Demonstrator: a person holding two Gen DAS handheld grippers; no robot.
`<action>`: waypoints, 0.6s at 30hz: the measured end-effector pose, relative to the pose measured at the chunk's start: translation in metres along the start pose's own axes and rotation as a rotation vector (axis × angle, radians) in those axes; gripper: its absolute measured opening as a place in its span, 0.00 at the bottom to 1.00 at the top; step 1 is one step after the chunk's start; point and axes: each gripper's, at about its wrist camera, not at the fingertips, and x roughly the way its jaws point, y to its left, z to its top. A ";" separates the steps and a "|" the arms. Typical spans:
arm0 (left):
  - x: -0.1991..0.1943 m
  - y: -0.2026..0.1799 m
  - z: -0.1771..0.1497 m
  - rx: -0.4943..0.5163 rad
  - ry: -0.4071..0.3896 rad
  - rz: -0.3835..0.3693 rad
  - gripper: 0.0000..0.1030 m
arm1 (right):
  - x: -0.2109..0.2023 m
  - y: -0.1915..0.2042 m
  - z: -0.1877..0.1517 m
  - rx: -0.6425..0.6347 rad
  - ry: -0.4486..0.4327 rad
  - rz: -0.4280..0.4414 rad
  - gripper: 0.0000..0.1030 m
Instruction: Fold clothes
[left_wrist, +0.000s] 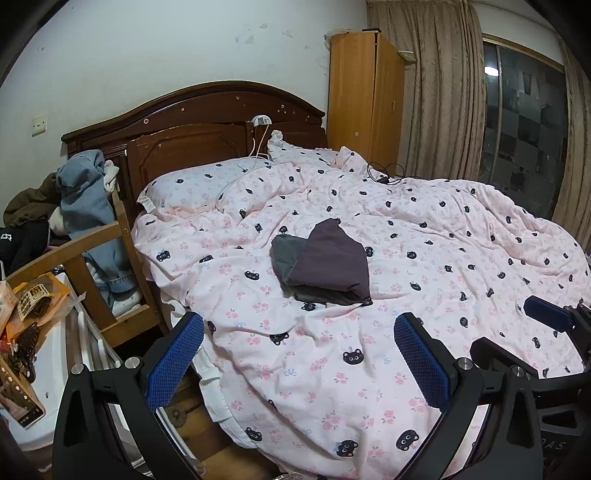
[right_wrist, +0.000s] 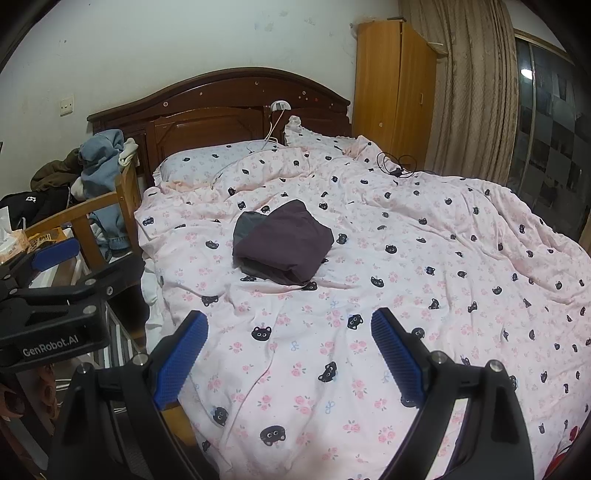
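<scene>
A dark purple-grey garment (left_wrist: 325, 264) lies folded in a compact bundle in the middle of the bed, on the pink cat-print duvet (left_wrist: 424, 258); it also shows in the right wrist view (right_wrist: 282, 242). My left gripper (left_wrist: 299, 347) is open and empty, held above the bed's near edge, well short of the bundle. My right gripper (right_wrist: 288, 345) is open and empty, also above the near part of the duvet (right_wrist: 424, 277). The right gripper's blue pads (left_wrist: 546, 314) show at the right of the left view; the left gripper (right_wrist: 51, 254) shows at the left of the right view.
A wooden chair (left_wrist: 92, 258) heaped with jeans and other clothes (left_wrist: 88, 199) stands left of the bed. A white stand with snack packets (left_wrist: 33, 302) is at the near left. Dark headboard (left_wrist: 192, 125), wardrobe (left_wrist: 365, 96), curtains and window at the back. A black cable (left_wrist: 384, 173) lies on the duvet.
</scene>
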 end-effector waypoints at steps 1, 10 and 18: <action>-0.001 -0.001 0.000 0.000 -0.001 -0.001 0.99 | 0.000 0.000 0.000 0.002 0.000 0.000 0.89; -0.002 -0.004 0.002 -0.005 0.002 -0.016 0.99 | 0.000 -0.004 -0.004 0.012 0.007 0.007 0.89; 0.000 -0.004 -0.002 -0.019 0.020 -0.023 0.99 | -0.001 -0.007 -0.006 0.023 0.006 0.011 0.89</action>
